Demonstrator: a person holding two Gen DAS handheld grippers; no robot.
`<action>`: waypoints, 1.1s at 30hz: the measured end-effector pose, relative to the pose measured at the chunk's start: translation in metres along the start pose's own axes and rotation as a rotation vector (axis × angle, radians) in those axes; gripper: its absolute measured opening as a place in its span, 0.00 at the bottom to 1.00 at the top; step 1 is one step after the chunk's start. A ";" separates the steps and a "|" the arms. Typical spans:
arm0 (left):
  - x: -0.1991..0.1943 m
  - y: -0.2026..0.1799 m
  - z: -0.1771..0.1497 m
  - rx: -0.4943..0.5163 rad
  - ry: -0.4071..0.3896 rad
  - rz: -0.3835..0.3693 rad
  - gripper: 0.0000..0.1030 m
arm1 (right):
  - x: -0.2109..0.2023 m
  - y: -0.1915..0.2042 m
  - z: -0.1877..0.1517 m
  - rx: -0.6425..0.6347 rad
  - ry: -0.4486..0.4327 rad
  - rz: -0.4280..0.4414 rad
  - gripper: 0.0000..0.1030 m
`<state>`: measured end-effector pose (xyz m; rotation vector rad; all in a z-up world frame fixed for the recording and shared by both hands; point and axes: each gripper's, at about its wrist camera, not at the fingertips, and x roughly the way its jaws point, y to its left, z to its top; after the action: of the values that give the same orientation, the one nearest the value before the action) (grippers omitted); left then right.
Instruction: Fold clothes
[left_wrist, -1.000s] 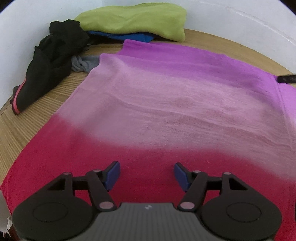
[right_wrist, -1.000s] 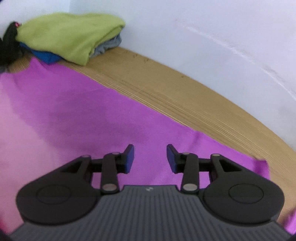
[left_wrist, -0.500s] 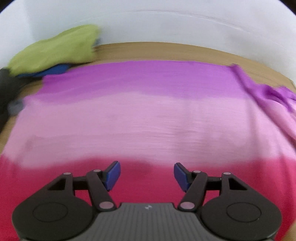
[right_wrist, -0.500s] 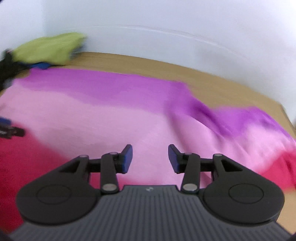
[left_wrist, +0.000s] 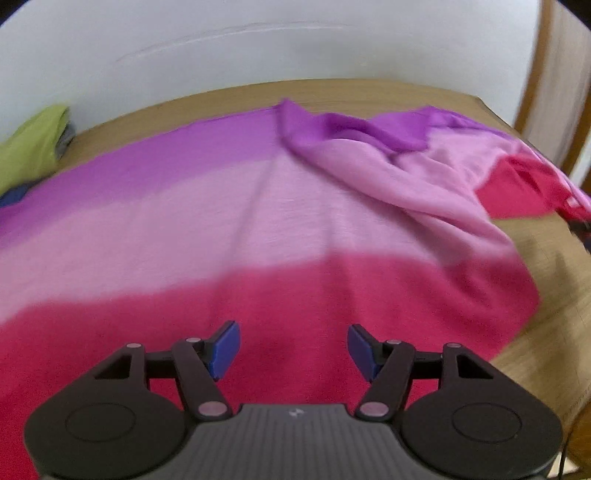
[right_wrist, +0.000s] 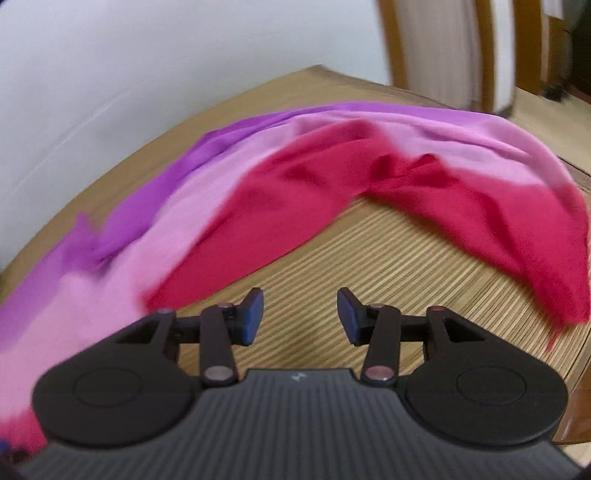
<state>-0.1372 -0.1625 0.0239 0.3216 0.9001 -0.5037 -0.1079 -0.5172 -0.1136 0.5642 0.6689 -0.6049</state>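
Garment (left_wrist: 258, 206) spread over slatted mat (right_wrist: 388, 266); white wall (left_wrist: 221, 55), blurred.

I am in a home: a bamboo mat (right_wrist: 388, 258) lies against a plain white wall (left_wrist: 221, 55), with folded clothes (left_wrist: 29, 147) at nine o'clock.

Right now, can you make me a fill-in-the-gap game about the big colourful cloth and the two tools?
1. The cloth has a purple band, a pink band and a ___ band.
2. Between the right tool's blue pads there is only bare ___.
3. The folded garment at the far left is ___.
4. Neither the right tool nor the left tool is ___ anything.

Missing words: red; mat; green; holding
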 end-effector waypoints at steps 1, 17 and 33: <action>0.003 -0.004 0.003 0.008 0.000 -0.008 0.65 | 0.011 -0.005 0.004 0.026 -0.007 -0.014 0.47; 0.024 -0.042 0.036 -0.099 0.056 0.125 0.65 | 0.113 -0.037 0.060 0.154 -0.069 0.039 0.36; 0.039 -0.084 0.014 -0.202 0.181 0.324 0.65 | -0.046 -0.207 0.186 0.143 -0.463 0.095 0.03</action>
<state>-0.1534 -0.2503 -0.0047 0.3243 1.0424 -0.0839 -0.2020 -0.7646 -0.0179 0.5597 0.1630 -0.6684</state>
